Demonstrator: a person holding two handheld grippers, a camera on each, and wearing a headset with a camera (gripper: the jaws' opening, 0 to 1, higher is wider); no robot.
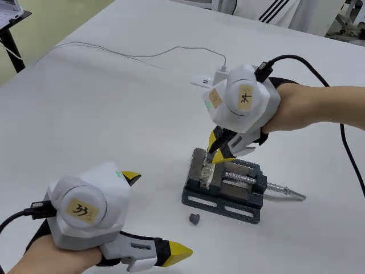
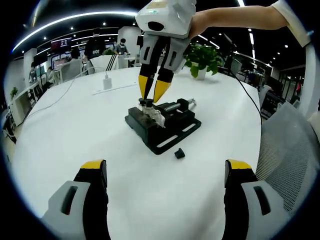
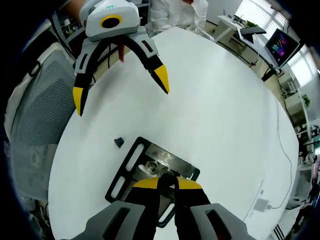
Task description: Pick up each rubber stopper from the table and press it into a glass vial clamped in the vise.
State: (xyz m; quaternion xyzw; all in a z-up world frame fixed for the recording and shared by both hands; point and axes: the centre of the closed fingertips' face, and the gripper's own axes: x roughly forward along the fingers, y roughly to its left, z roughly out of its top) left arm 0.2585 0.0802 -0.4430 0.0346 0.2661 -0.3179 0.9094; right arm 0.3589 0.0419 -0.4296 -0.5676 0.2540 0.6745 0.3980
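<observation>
Rubber stopper (image 2: 149,103) sits pinched in right claw (image 1: 215,149) above vise (image 1: 228,205); left claw (image 2: 166,167) spread apart

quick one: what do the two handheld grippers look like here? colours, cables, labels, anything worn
Left gripper and right gripper match: rounded white housing, black jaws with yellow tips, black cable plugged in. Each has a round tan handwritten sticker; the left's reads 33. Black wrist straps on both.
</observation>
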